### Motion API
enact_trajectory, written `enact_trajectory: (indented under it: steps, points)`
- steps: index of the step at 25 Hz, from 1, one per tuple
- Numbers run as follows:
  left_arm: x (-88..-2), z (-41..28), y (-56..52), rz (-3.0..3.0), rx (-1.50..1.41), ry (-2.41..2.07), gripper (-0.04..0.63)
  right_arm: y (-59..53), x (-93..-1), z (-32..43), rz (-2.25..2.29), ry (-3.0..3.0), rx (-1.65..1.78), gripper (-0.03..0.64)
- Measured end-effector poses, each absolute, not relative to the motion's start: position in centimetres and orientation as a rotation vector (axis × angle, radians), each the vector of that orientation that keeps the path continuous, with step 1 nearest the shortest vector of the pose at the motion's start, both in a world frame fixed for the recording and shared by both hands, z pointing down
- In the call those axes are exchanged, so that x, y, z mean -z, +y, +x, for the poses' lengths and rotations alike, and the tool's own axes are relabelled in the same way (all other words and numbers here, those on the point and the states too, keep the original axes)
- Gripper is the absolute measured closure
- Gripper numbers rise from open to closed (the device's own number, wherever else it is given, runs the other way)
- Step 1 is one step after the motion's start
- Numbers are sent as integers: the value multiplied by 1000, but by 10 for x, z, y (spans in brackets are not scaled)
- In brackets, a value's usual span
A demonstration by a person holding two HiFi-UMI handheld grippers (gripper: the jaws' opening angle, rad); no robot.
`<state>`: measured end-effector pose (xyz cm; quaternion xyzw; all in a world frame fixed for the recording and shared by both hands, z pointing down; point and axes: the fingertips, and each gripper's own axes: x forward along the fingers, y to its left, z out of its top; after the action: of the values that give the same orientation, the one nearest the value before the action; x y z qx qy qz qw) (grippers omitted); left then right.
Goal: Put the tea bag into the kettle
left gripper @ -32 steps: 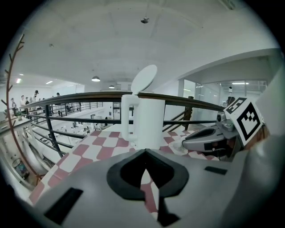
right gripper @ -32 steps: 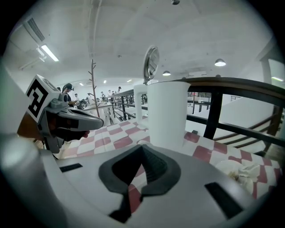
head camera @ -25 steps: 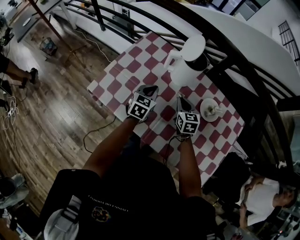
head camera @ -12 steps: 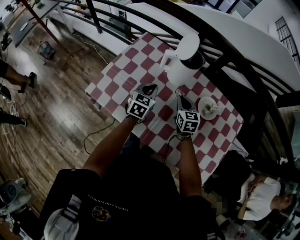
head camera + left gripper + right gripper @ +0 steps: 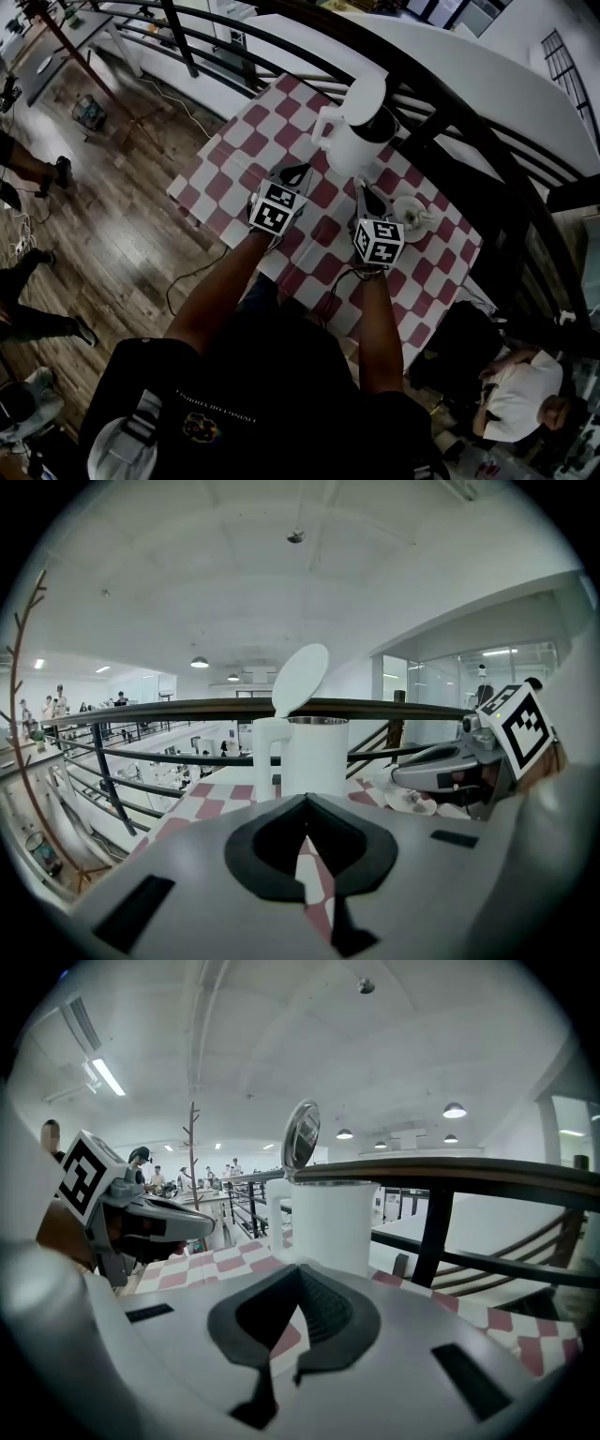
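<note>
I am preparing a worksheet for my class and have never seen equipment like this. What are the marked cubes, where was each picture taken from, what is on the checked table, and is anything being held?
There is no robot here. A person holds a grasping tool in each hand, and the cubes with square markers are part of those tools. The head view comes from a camera on the person's head that looks steeply down. The other two views come from cameras riding on the left tool and the right tool, each looking along its own jaws. On the checked table stands a white kettle with its lid flipped open. Beside it is a small plate carrying something too small to name. Both tools have their jaws together with nothing between them, so nothing is held.
</note>
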<state>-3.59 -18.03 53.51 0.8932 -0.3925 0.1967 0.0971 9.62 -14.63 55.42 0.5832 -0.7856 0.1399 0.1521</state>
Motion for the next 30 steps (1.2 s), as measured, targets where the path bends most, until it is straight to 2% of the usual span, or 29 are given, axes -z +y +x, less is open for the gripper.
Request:
enact_trajectory:
  steps: [15, 30]
  points:
    - [-474, -31, -215, 2734, -484, -1228, 597, -176, -472, 109, 1753, -2328, -198, 601]
    - [-441, -18, -243, 2791, -410, -1227, 597, -213, -435, 114, 1777, -2353, -94, 601]
